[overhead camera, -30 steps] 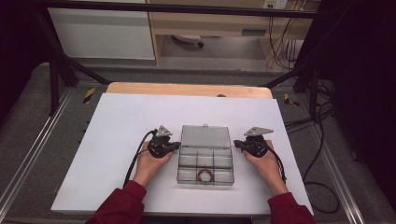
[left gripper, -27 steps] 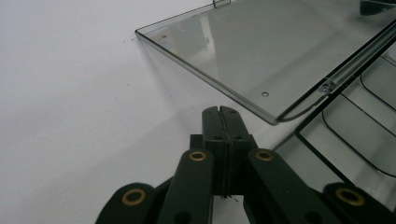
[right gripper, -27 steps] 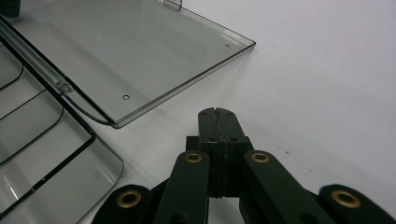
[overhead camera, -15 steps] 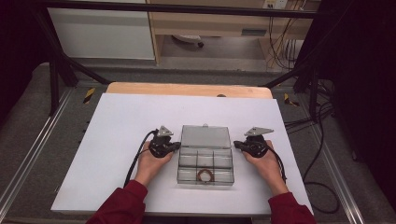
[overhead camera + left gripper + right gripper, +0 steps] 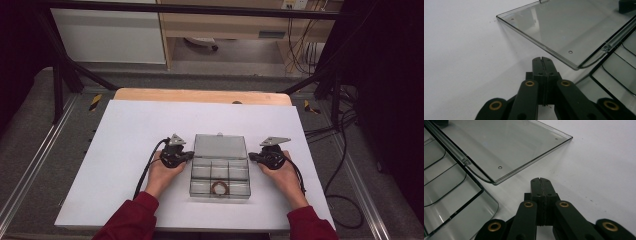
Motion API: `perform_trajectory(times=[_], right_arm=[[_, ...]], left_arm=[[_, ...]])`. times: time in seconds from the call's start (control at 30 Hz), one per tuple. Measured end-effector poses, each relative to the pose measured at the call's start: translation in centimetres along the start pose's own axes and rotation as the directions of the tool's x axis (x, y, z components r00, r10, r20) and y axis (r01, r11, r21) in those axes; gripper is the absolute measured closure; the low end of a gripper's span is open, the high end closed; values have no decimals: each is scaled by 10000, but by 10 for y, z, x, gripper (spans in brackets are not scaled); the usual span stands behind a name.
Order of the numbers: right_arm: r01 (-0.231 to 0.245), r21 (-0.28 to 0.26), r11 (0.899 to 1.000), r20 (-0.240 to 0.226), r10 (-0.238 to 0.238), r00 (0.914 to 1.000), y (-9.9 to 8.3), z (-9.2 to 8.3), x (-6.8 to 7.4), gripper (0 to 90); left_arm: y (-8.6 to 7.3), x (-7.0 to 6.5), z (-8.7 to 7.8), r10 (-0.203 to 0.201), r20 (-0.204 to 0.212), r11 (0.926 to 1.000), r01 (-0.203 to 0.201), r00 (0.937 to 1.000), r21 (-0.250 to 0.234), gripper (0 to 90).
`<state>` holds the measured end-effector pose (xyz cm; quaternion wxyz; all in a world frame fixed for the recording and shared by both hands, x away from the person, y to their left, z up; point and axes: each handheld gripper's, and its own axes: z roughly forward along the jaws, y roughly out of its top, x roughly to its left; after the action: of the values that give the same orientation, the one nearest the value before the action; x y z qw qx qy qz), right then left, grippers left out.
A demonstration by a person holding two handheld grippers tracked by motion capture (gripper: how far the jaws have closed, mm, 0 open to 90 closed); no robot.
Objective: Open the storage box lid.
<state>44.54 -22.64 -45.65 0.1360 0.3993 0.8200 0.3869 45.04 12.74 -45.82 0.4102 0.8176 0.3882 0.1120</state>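
So from my end: both hands sit on the white table (image 5: 125, 150), one either side of the clear compartment box (image 5: 220, 172). My left gripper (image 5: 189, 156) has its jaws pressed flat together with nothing between them, just beside the box's left edge. Right gripper (image 5: 252, 156) is the same deal on the other side. There's a brown ring (image 5: 219, 187) in the near middle compartment. Farther back, the lid (image 5: 220, 146) lies flipped open.
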Motion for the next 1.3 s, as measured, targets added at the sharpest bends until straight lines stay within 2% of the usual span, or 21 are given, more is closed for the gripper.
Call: perform_trajectory(times=[0.27,0.77,1.17,1.3], right_arm=[[-83,59,9999,-214,84,9997,4,4,-1,900],[144,-45,9999,-338,-146,9993,7,10,0,900],[-86,-176,9998,-447,78,9990,12,16,-6,900],[-100,-234,9997,-478,89,9988,14,19,-7,900]], left_arm=[[2,1,4,-127,69,9999,128,9999,-110,899],[5,2,8,-117,66,9999,117,9999,-55,898],[8,5,10,-171,157,9998,172,9997,-56,898],[10,8,12,-305,225,9995,307,9993,-91,897]])
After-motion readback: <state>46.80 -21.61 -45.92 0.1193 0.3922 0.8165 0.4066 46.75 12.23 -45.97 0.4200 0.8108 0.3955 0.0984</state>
